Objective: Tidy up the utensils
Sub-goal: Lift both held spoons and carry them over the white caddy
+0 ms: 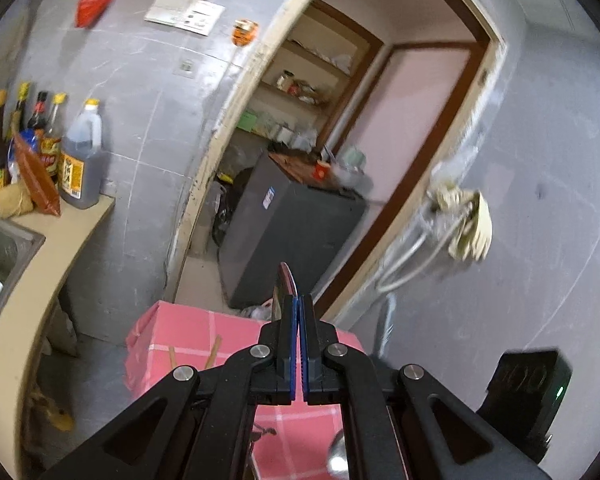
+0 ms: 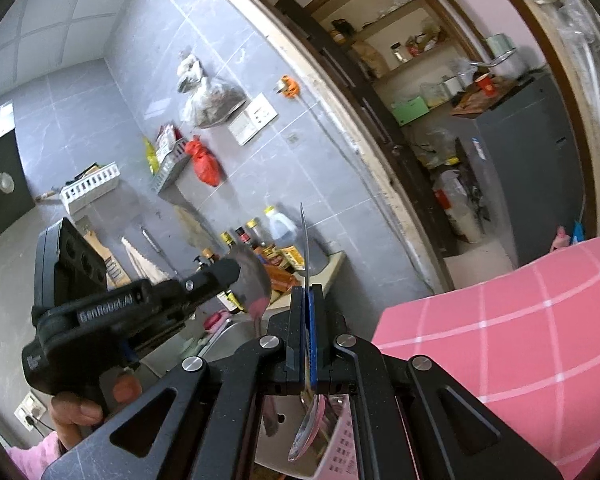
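My left gripper (image 1: 299, 305) is shut on a metal spoon (image 1: 283, 294) whose bowl sticks up beyond the fingertips; it is held in the air above the pink checked tablecloth (image 1: 188, 332). In the right wrist view the left gripper (image 2: 236, 270) shows at left with the spoon's shiny bowl (image 2: 256, 280). My right gripper (image 2: 309, 294) is shut on another metal spoon: its thin handle (image 2: 305, 240) points up and its bowl (image 2: 306, 428) hangs below the fingers, over a pink slotted basket (image 2: 340, 440).
A counter (image 1: 60, 240) with sauce bottles (image 1: 80, 152) and a steel sink (image 1: 4, 248) lies at left. A doorway opens onto a dark cabinet (image 1: 292, 232) and shelves. Chopsticks (image 1: 214, 350) lie on the tablecloth. Baskets and bags hang on the tiled wall (image 2: 100, 120).
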{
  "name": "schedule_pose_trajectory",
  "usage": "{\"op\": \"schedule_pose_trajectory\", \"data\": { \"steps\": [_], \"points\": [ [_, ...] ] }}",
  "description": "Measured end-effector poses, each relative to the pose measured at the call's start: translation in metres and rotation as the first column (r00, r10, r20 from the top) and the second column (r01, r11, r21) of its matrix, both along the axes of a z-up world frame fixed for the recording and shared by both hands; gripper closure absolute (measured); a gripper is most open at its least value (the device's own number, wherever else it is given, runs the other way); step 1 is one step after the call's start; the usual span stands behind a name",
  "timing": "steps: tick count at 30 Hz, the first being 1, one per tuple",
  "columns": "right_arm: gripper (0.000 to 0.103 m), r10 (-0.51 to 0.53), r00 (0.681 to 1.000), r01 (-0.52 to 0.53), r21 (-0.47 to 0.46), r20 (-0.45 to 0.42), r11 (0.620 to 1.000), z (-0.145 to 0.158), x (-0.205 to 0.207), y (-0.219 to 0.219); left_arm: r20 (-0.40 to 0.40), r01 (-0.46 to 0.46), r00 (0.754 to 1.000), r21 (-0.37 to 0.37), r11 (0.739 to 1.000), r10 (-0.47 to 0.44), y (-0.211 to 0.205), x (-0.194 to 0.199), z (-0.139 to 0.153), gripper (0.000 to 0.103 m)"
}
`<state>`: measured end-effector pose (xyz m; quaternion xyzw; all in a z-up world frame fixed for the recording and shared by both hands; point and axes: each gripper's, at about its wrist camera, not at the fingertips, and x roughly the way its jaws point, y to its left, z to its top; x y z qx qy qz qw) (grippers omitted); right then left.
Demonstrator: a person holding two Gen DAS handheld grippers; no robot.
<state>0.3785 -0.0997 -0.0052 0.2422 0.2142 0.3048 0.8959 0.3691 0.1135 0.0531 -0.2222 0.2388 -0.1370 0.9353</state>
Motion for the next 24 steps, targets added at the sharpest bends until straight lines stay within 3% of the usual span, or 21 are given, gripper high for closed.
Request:
{"op": "schedule_pose_trajectory", "data": {
  "steps": [5, 14, 24],
  "points": [
    [0.102, 0.013, 1.000, -0.013, -0.003, 0.015, 1.000, -0.018, -0.001, 0.018, 0.044, -0.049, 0.998, -0.086, 0.995, 0.053, 0.018, -0.005, -0.018, 0.101],
    [0.102, 0.042, 0.996, -0.038, -0.056, 0.082, 0.998, -0.042, -0.008, 0.049, 0.100, -0.100, 0.989, -0.122, 0.987, 0.113, 0.041, -0.027, -0.050, 0.101],
    [0.102, 0.076, 0.989, -0.058, -0.141, 0.124, 0.988, -0.056, -0.018, 0.056, 0.114, -0.076, 0.989, -0.134, 0.988, 0.092, 0.045, -0.045, -0.071, 0.101]
  ]
}}
